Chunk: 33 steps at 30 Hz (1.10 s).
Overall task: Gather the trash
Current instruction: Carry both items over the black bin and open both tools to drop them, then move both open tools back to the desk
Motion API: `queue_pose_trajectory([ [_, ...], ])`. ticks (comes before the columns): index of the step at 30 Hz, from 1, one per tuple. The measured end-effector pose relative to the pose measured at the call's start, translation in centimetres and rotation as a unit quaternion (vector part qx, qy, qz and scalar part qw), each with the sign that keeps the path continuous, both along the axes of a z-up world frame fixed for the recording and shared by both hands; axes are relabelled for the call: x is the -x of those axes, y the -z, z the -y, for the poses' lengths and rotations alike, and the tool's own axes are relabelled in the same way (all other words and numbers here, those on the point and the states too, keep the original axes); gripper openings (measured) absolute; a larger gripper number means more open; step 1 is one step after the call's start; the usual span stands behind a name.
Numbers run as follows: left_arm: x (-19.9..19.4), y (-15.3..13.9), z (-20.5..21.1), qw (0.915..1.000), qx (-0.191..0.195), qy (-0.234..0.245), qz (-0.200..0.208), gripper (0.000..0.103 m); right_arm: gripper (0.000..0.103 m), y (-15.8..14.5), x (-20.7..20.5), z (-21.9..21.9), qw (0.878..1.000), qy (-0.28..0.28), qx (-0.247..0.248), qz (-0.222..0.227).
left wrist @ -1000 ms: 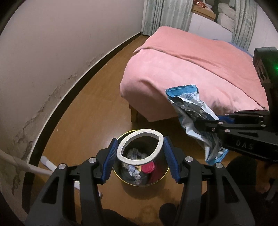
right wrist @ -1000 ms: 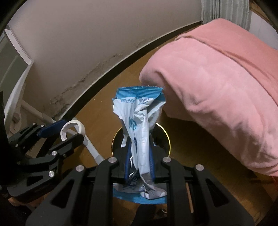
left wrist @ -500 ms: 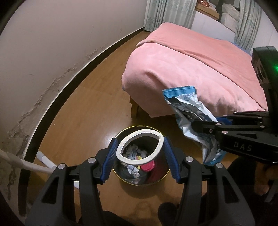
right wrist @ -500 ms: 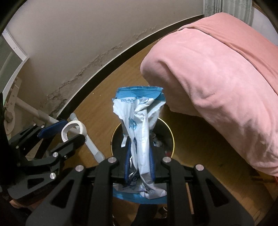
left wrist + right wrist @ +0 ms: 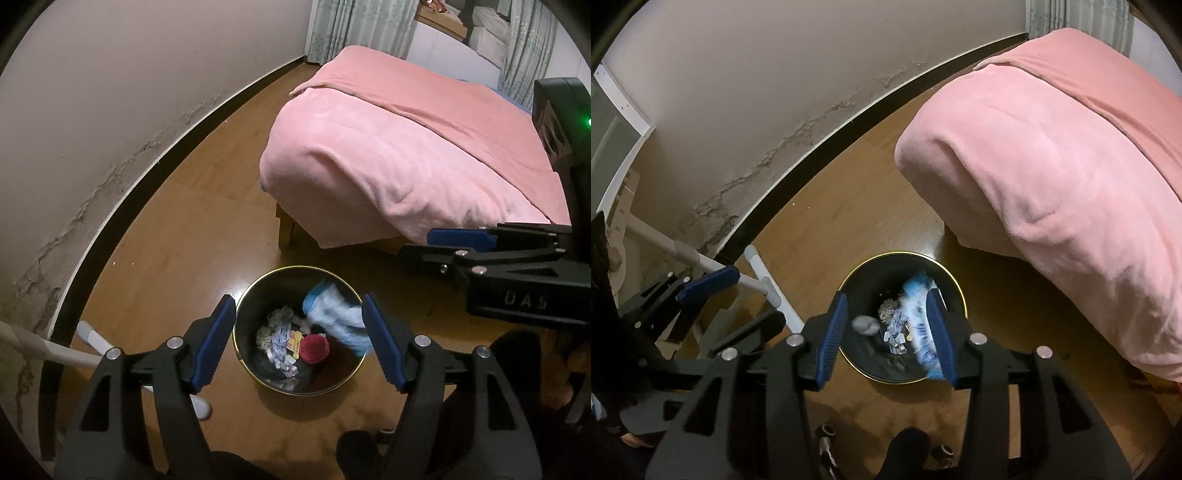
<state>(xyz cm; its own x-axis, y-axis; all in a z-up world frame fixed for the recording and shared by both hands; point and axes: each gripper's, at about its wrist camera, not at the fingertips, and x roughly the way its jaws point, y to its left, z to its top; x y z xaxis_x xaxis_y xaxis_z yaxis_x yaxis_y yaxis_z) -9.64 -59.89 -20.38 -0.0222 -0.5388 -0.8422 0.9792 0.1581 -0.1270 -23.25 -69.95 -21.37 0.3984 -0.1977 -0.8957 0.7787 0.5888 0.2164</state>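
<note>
A round black trash bin with a gold rim (image 5: 258, 288) (image 5: 956, 284) stands on the wooden floor below both grippers. A blurred blue and white snack bag (image 5: 334, 317) (image 5: 918, 314) is inside its right part, over paper scraps and a red lid (image 5: 314, 348). My left gripper (image 5: 299, 338) is open and empty above the bin. My right gripper (image 5: 888, 334) is open and empty above the bin; it also shows at the right of the left wrist view (image 5: 458, 245). The white tape ring is not clearly in view.
A bed with a pink blanket (image 5: 406, 155) (image 5: 1052, 184) stands right of the bin, its wooden leg (image 5: 286, 225) close by. A white pipe frame (image 5: 66, 354) (image 5: 757, 273) and the stained wall with dark skirting lie to the left.
Both grippers opened. The snack bag left my right gripper and dropped into the bin. The white tape ring left my left gripper's fingers.
</note>
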Motion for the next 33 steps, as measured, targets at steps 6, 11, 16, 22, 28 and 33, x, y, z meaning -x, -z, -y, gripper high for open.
queue_pose_trajectory([
  [6, 0.4, -0.9, -0.5, 0.9999, 0.009, 0.004, 0.005, 0.080, 0.048, -1.1, 0.8, -0.2, 1.000, 0.007, 0.007, 0.006],
  [11, 1.7, -4.1, -1.5, 0.9995, 0.027, 0.015, 0.011, 0.087, 0.060, -4.8, 2.2, -1.2, 0.999, 0.005, 0.046, 0.009],
  [16, 2.8, -10.5, -4.3, 0.9966, 0.073, 0.020, 0.033, 0.091, 0.071, -11.0, 2.3, -3.0, 0.995, -0.014, 0.098, 0.032],
  [22, 0.8, -17.5, -10.9, 0.9889, 0.122, -0.025, 0.081, 0.092, 0.073, -17.3, -2.4, -8.0, 0.984, -0.083, 0.132, 0.085],
  [28, -6.8, -20.6, -21.3, 0.9695, 0.121, -0.142, 0.159, 0.093, 0.073, -19.1, -10.4, -14.5, 0.967, -0.191, 0.122, 0.119],
  [33, -15.0, -20.5, -31.3, 0.9395, 0.070, -0.261, 0.210, 0.093, 0.073, -19.0, -17.9, -21.0, 0.944, -0.285, 0.101, 0.130],
])
